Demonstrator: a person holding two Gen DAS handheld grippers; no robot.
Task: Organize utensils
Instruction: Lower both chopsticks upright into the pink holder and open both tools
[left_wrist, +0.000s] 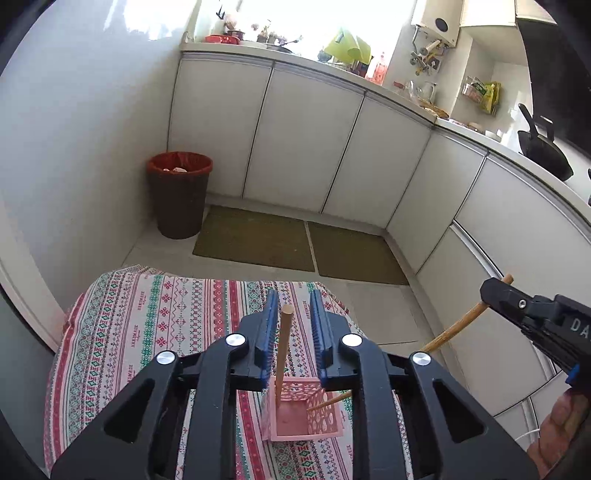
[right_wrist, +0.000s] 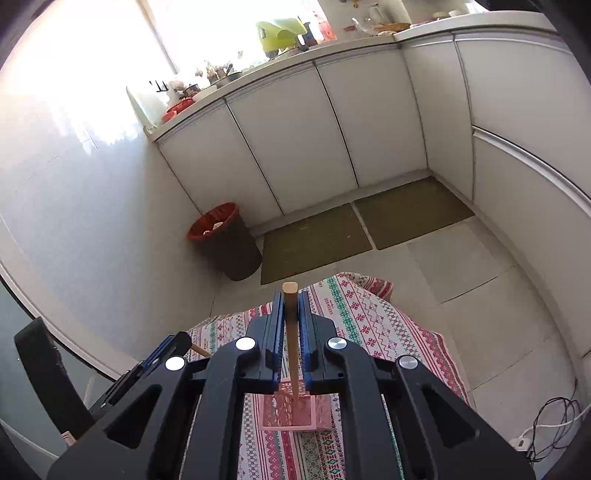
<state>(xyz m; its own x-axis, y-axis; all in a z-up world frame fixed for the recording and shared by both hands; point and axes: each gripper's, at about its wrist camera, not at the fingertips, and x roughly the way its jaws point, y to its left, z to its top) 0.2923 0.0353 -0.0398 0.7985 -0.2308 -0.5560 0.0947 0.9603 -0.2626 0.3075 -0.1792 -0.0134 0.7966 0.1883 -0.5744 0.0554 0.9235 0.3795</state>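
Gripping one wooden stick (right_wrist: 291, 332), the right gripper (right_wrist: 291, 306) lowers its tip into the pink basket (left_wrist: 325, 410) — left gripper (left_wrist: 293, 314) open around another stick (left_wrist: 284, 343).

A dark bin (left_wrist: 180, 195) with a red liner stands in the floor corner beside two olive mats (left_wrist: 255, 238). White cabinets (left_wrist: 306, 147) run beneath a cluttered counter (left_wrist: 402, 99), where a black wok (left_wrist: 543, 149) sits at right.

A pink lattice basket (left_wrist: 303, 410) sits on the bench's red, green and white patterned cloth (left_wrist: 147, 325). Tan wooden sticks (left_wrist: 285, 347), black grippers (left_wrist: 294, 321) with blue pads (left_wrist: 269, 325). Beyond the basket, olive mats (left_wrist: 255, 238) and a red-lined brown bin (left_wrist: 179, 194).
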